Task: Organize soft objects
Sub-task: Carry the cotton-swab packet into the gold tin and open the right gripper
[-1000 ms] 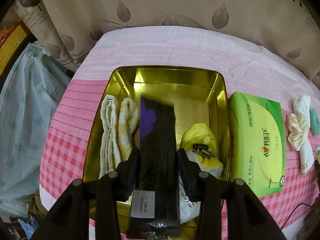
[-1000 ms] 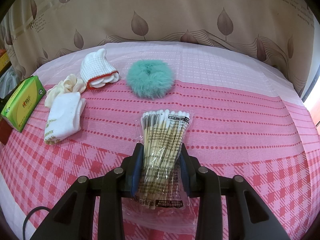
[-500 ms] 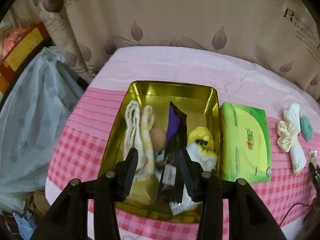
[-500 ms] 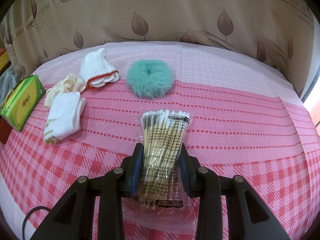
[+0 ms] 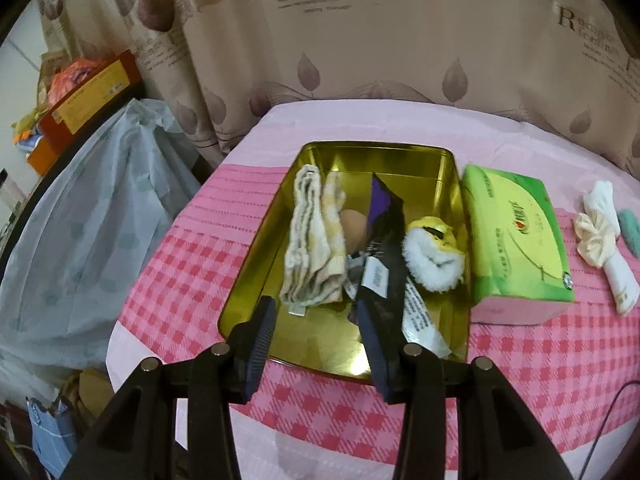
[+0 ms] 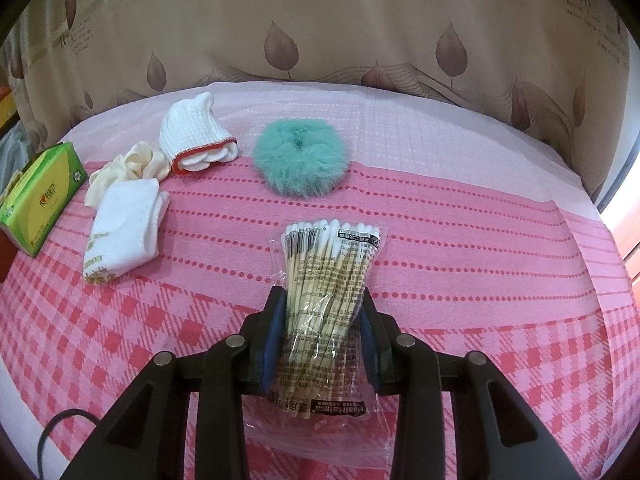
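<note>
A gold tin (image 5: 372,148) holds folded towels (image 5: 312,248), a black packet (image 5: 384,248) and a yellow-and-white plush (image 5: 432,256). My left gripper (image 5: 315,306) hangs open over the tin's near end with nothing between its pads; the black packet lies just past its right finger. My right gripper (image 6: 323,298) is closing on a clear bag of cotton swabs (image 6: 332,264), and its pads pinch the bag at the waist. Beyond it on the pink cloth lie a teal fluffy scrunchie (image 6: 300,156), a white glove (image 6: 192,136), a cream scrunchie (image 6: 128,168) and a white sock (image 6: 124,228).
A green tissue pack (image 5: 516,240) lies right of the tin. A leaf-print curtain (image 6: 320,20) hangs close behind the round table. A pale plastic bag (image 5: 80,220) and boxes stand off the table's left edge. A black cable (image 6: 60,432) lies at the near left.
My left gripper let go of the black packet, which now lies in the tin, and drew back and up. The right gripper stayed still on the swab bag.
</note>
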{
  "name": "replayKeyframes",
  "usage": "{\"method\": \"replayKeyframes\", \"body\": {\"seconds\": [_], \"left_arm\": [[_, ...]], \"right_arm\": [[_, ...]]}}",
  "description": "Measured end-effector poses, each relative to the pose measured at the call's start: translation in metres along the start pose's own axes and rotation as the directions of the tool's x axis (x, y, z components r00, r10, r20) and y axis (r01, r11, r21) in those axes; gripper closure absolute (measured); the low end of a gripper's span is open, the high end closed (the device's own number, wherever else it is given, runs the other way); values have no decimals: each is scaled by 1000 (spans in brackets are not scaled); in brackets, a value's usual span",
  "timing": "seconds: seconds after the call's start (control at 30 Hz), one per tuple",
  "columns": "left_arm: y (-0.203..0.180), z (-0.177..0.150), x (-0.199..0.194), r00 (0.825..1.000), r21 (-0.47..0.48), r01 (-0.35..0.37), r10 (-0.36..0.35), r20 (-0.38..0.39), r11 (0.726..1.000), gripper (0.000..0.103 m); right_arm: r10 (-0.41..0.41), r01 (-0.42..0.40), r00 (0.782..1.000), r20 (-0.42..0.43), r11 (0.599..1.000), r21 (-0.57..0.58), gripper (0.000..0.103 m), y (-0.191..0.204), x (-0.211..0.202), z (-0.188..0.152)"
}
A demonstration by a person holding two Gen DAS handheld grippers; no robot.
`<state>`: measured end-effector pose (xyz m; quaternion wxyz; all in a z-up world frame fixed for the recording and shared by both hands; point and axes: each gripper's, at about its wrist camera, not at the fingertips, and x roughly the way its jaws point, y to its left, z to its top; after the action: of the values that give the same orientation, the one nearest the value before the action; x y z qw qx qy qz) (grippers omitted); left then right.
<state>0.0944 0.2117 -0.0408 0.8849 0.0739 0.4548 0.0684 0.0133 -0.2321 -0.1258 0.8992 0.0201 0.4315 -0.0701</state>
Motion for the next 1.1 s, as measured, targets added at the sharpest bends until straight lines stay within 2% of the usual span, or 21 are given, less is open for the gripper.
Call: {"method": "replayKeyframes", "body": {"seconds": [0.27, 0.53, 0.67, 0.83, 1.1], "left_arm": [[18, -4, 9, 999, -58, -36, 37, 12, 998, 60], [29, -4, 13, 1000, -98, -21, 21, 2, 995, 60], [36, -5, 15, 1000, -127, -28, 28, -7, 992, 60], [45, -5, 18, 999, -160, -38, 36, -16, 986, 60], [67, -6, 21, 997, -236, -73, 67, -33, 969, 60]], "right_arm": [[-49, 49, 999, -2, 999, -11, 79, 7, -4, 2], [-63, 64, 997, 42, 998, -23, 80, 27, -22, 26], [-23, 28, 996, 81, 998, -60, 79, 51, -37, 47], [68, -54, 992, 107, 990, -130, 79, 100, -51, 66], [220, -192, 971, 90, 950, -244, 79, 188, -64, 81]]}}
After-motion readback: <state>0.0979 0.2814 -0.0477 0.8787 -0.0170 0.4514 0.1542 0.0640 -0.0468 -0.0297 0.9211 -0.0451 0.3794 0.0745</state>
